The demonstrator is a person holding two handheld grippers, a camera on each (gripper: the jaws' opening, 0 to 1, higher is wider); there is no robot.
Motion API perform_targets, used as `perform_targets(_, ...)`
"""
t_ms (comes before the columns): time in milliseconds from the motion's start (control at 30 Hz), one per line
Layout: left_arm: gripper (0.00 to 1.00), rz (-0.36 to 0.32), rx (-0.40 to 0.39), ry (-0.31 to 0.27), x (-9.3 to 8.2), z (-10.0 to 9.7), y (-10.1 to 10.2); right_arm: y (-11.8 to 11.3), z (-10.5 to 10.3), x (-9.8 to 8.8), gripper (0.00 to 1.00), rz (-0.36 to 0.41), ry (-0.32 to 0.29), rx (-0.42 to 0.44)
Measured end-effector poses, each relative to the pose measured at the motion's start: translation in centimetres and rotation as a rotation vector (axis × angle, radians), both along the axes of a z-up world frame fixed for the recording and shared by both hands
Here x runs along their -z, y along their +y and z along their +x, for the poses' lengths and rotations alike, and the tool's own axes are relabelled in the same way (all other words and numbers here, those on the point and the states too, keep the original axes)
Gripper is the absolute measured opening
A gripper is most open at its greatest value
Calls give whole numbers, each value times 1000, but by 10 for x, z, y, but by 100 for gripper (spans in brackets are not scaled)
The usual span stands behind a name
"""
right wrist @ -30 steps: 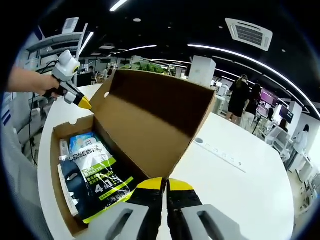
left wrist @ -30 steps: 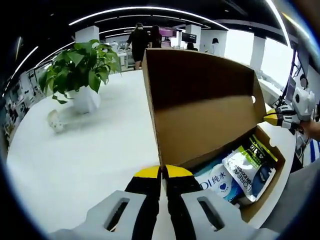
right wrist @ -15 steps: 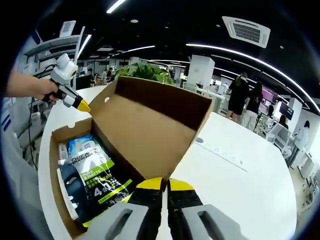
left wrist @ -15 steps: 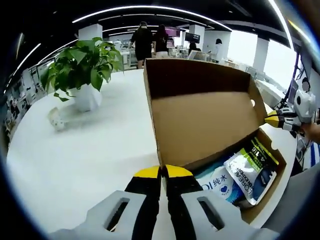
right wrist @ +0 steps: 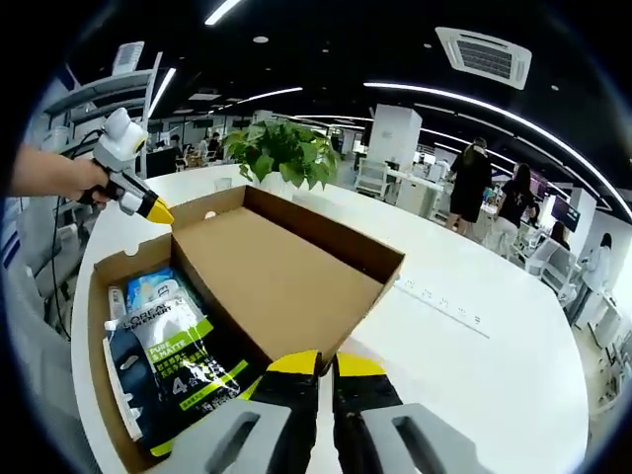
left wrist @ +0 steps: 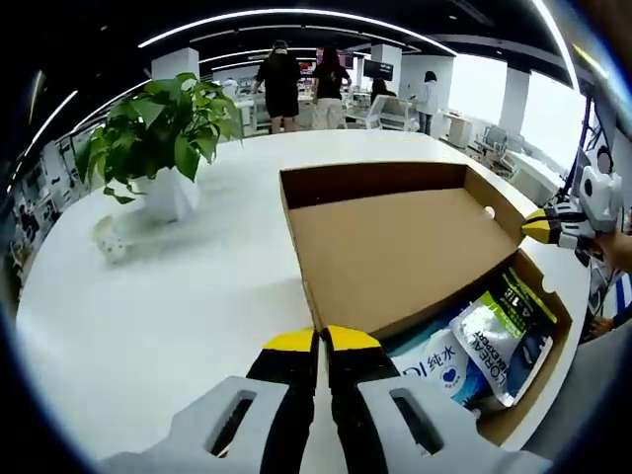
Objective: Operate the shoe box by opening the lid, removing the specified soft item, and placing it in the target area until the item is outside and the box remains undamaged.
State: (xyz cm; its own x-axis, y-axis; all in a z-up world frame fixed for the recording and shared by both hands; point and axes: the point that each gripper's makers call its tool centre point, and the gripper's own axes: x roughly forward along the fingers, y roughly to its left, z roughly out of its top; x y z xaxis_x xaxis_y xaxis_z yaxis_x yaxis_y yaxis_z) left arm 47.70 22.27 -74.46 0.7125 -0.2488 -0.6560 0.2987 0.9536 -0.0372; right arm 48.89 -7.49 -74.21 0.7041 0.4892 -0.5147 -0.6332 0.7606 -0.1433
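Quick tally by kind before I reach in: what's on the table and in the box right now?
Shoe box, lid folded fully back: 1
Soft packets inside the box: 2, a black-and-green one and a blue-and-white one
Potted plant: 1
Power strip: 1
Small white object by the plant: 1
Total: 6

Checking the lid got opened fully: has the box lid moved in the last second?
Yes. The lid has swung down and back toward the potted plant, away from the packets.
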Motion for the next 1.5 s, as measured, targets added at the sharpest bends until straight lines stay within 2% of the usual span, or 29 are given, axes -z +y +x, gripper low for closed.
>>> perform_targets(900,1,14,-12,13,5,2,-2,-1,9,7,1,88,80,68)
perform_targets(1167,2,47,6,-1,3,-5,-1,-3,1,5,2,110,102,79)
perform_targets(1500,9,54,60,-17,-6,-21,-15,-5,-20,-2,8,135,97,63)
